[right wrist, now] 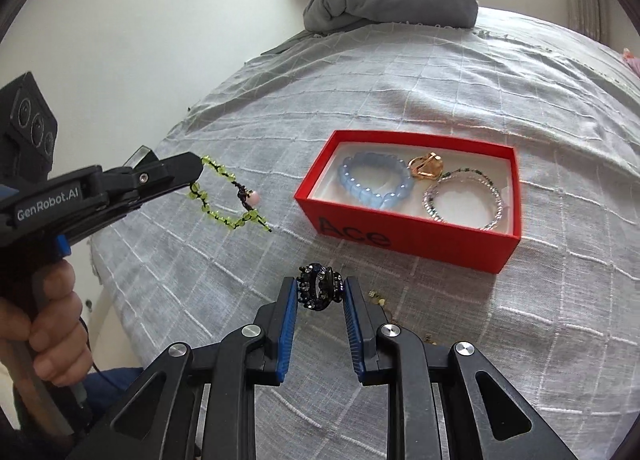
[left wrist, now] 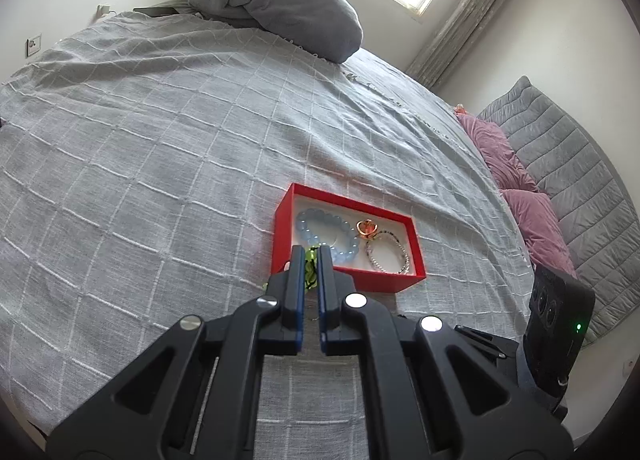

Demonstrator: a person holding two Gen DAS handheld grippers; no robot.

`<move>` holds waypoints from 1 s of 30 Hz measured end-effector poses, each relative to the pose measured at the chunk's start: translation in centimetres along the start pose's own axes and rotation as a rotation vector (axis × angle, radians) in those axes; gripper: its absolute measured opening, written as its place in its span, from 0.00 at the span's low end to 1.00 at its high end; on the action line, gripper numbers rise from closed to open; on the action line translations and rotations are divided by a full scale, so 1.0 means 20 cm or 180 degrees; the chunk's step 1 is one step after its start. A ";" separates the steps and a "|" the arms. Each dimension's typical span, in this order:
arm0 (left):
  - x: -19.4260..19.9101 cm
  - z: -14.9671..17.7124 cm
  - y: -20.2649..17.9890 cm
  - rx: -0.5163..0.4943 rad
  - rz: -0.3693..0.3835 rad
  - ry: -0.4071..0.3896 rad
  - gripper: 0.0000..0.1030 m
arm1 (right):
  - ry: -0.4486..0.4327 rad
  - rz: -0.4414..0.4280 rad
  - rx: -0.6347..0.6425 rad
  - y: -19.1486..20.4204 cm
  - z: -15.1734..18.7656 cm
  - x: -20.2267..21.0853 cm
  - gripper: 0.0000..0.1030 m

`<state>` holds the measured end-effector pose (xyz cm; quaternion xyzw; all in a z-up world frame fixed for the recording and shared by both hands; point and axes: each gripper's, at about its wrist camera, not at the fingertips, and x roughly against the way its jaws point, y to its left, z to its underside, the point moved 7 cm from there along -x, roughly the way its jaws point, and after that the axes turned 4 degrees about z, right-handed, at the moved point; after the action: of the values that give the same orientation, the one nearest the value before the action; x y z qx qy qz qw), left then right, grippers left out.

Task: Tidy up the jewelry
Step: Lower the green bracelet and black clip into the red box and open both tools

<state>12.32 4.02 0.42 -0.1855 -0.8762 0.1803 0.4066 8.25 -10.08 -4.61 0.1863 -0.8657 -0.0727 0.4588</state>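
Observation:
A red box point(right wrist: 404, 238) sits on the bed and holds a blue bead bracelet point(right wrist: 374, 182), a gold clip point(right wrist: 426, 167) and a thin beaded bracelet point(right wrist: 464, 198). The box also shows in the left wrist view point(left wrist: 284, 236). My left gripper point(left wrist: 311, 256) is shut on a green bead bracelet point(left wrist: 310, 270), which hangs from it above the bedspread left of the box point(right wrist: 224, 196). My right gripper point(right wrist: 320, 286) is shut on a dark rhinestone hair claw point(right wrist: 320, 288), just in front of the box.
A grey checked bedspread point(left wrist: 160, 164) covers the bed. A folded grey duvet point(left wrist: 280, 0) lies at the far end. Pink pillows point(left wrist: 520, 188) lie on the right. Small gold pieces point(right wrist: 376, 296) lie by my right fingers.

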 end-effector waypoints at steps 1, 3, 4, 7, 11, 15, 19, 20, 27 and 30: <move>0.00 -0.01 -0.02 -0.0007 0.0027 -0.0018 0.06 | -0.0025 0.0010 -0.0048 -0.03 -0.02 0.01 0.23; -0.02 -0.03 -0.05 -0.0023 0.0080 -0.0048 0.06 | -0.0086 0.0025 -0.0158 -0.09 -0.06 0.04 0.23; -0.02 -0.04 -0.08 -0.0030 0.0106 -0.0057 0.06 | -0.0111 0.0036 -0.0210 -0.11 -0.07 0.05 0.23; -0.07 -0.06 -0.14 -0.0039 0.0187 -0.0064 0.06 | -0.0160 0.0061 -0.0389 -0.21 -0.12 0.07 0.23; -0.15 -0.08 -0.20 -0.0030 0.0281 -0.0035 0.06 | -0.0164 0.0063 -0.0622 -0.32 -0.15 0.06 0.23; -0.24 -0.09 -0.25 -0.0041 0.0365 0.0030 0.06 | -0.0172 0.0097 -0.0751 -0.38 -0.18 0.05 0.23; -0.31 -0.08 -0.27 -0.0094 0.0318 0.0076 0.06 | -0.0178 0.0125 -0.0768 -0.40 -0.20 0.04 0.23; -0.32 -0.08 -0.28 -0.0099 0.0310 0.0088 0.06 | -0.0179 0.0130 -0.0771 -0.40 -0.20 0.04 0.23; -0.36 -0.07 -0.28 -0.0136 0.0252 0.0127 0.06 | -0.0153 0.0176 -0.0815 -0.43 -0.21 0.01 0.24; -0.35 -0.08 -0.26 -0.0082 0.0218 0.0103 0.06 | -0.0213 0.0153 -0.0870 -0.44 -0.23 0.02 0.29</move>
<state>16.89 -3.59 -0.63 -0.2235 -0.8649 0.1799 0.4118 14.03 -18.20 -4.25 0.0988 -0.8668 -0.1851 0.4524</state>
